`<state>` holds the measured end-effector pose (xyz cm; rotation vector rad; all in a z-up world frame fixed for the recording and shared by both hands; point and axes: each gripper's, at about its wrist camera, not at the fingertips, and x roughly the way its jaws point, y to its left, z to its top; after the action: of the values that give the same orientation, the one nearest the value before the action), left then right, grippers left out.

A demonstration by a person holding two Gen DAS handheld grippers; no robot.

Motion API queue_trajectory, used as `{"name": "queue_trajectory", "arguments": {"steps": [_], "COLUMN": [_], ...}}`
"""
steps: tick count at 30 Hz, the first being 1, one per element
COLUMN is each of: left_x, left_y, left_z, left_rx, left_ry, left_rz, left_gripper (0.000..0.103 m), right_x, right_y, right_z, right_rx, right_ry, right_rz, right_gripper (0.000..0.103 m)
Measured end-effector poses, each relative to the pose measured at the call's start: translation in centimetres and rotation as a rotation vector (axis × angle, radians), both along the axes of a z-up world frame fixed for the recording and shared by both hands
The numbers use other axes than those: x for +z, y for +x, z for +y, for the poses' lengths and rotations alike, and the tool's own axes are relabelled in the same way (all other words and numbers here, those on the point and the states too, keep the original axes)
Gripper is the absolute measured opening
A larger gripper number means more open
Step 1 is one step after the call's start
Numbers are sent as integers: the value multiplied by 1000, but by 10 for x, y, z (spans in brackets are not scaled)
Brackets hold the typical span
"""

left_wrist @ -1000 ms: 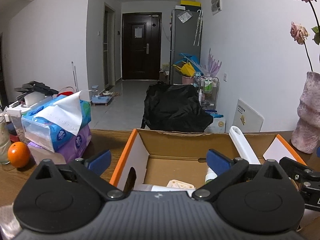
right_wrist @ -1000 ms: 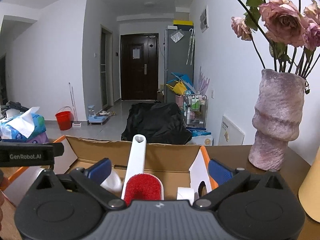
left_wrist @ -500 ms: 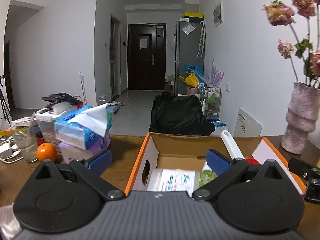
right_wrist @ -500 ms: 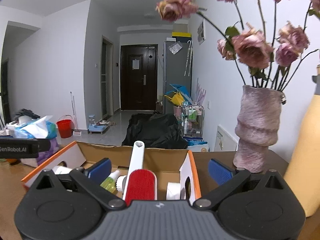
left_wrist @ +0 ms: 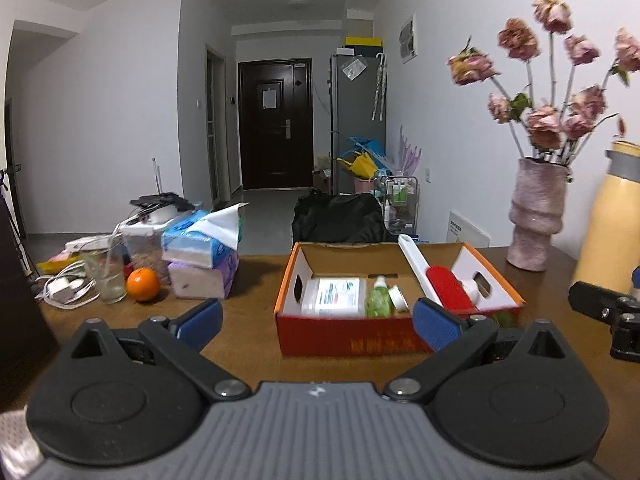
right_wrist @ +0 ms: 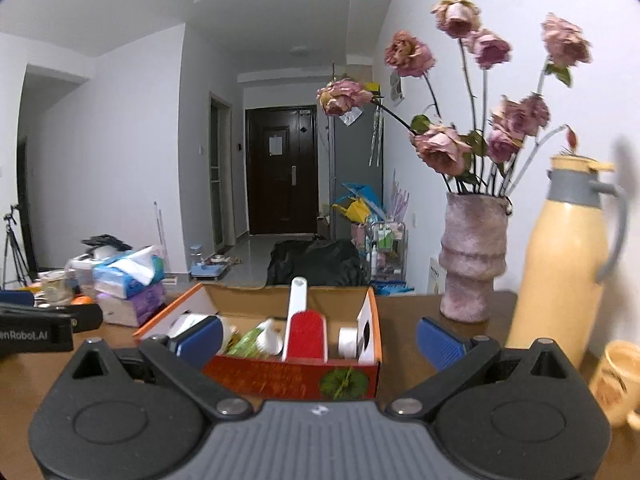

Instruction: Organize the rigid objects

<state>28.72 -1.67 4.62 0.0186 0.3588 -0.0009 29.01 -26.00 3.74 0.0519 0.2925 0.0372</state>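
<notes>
An open cardboard box with orange rims and a red front stands on the wooden table; it also shows in the right wrist view. Inside lie a white bottle, a green bottle, a red lint brush with a white handle and a white roll. My left gripper is open and empty, held back from the box front. My right gripper is open and empty, also short of the box.
Stacked tissue packs, an orange and a glass stand left of the box. A pink vase of dried roses, a yellow thermos and a cup stand to the right.
Both grippers have pulled back and up from over the box, so the whole box and its red front now show. Both stay open and empty.
</notes>
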Motion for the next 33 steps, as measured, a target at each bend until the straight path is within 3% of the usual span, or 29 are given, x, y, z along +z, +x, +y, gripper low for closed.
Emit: {"name": "queue_trajectory", "arguments": {"steps": [9,14,20,33], "left_x": [-4,-2,-2,-2], "left_y": [-111,-153,-175,-185], "left_z": [5,7,10,12], "left_rx": [-23,-26,-23,-24], "left_ry": [-21,-21,-32,-36], "left_rz": [14,-7,-4,-9], "left_gripper": [103,103,103,103], "right_x": [-1,-3,-1,2], "right_y": [-110,-157,-186,-198], "right_z": [10,17,22,26], "right_rx": [0,11,15,14], "right_ry": [-48,-64,-70,-76], "right_rz": [21,17,2,-6], "right_gripper": [103,103,103,103]}}
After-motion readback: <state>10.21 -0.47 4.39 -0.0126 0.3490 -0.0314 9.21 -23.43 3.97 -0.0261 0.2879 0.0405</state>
